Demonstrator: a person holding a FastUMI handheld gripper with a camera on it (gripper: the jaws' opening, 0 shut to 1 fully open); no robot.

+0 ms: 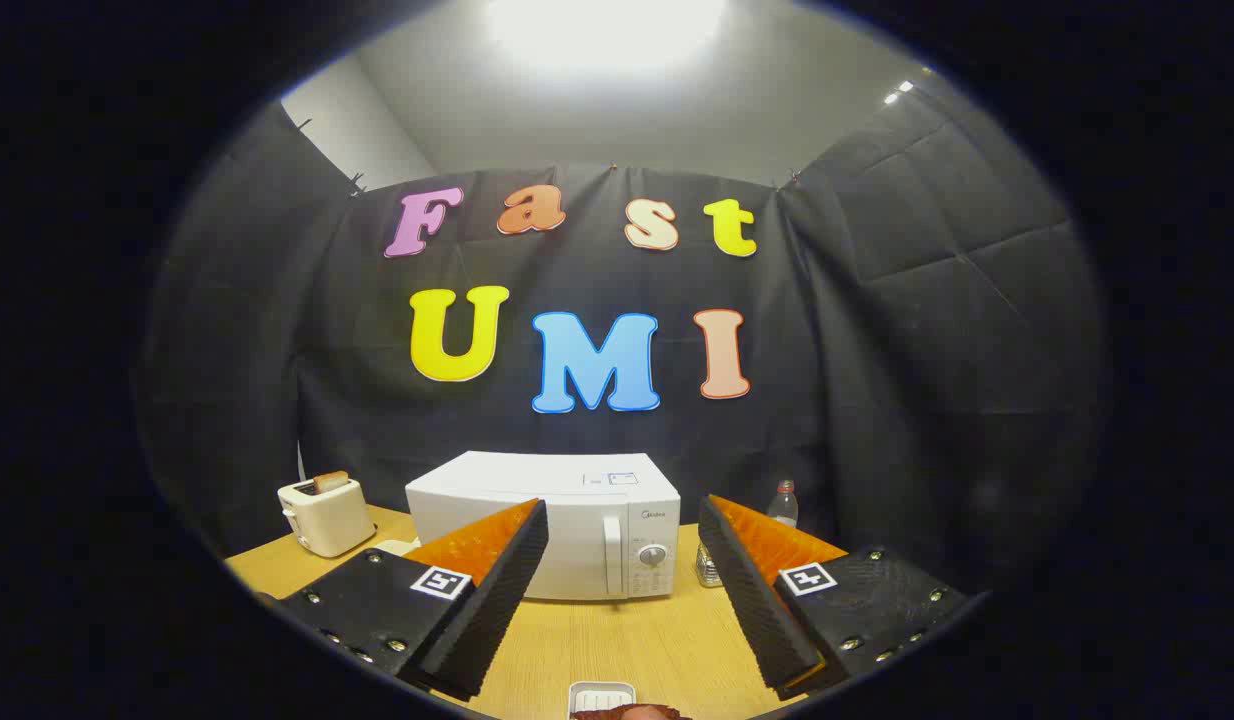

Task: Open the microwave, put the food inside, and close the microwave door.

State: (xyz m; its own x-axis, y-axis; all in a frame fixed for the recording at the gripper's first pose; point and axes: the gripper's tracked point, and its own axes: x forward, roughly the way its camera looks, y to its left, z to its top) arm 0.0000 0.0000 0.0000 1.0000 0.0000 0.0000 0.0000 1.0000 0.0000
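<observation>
Setting: a booth hung with black cloth on three sides, a pale ceiling with a bright light above, and a light wooden table (617, 640) as the work surface.

Item 1, claw (622, 520): held above the table, its two fingers (497, 580) spread wide with nothing between them. Each finger carries a small square black-and-white marker on its upper face. The fingers point toward the far end of the table.

Item 2, microwave (547, 520): white, box-shaped, standing on the table beyond the fingers and near the back cloth. Its door is closed. A vertical handle (611, 555) sits on the front, seen in the gap between the fingers; to the handle's right is a control panel with a round dial (654, 555). The left finger overlaps part of the door front.

Item 3, food (627, 712): a dark reddish piece at the near edge of the table, below the gap between the fingers, resting by a small white tray (602, 692). Largely cut off; its kind cannot be told.

Item 4, toaster (325, 515): cream-coloured, left of the microwave and beyond the left finger, with a slice of bread (329, 481) standing in its slot.

Item 5, bottle (783, 503): clear plastic, right of the microwave, beyond the right finger.
</observation>
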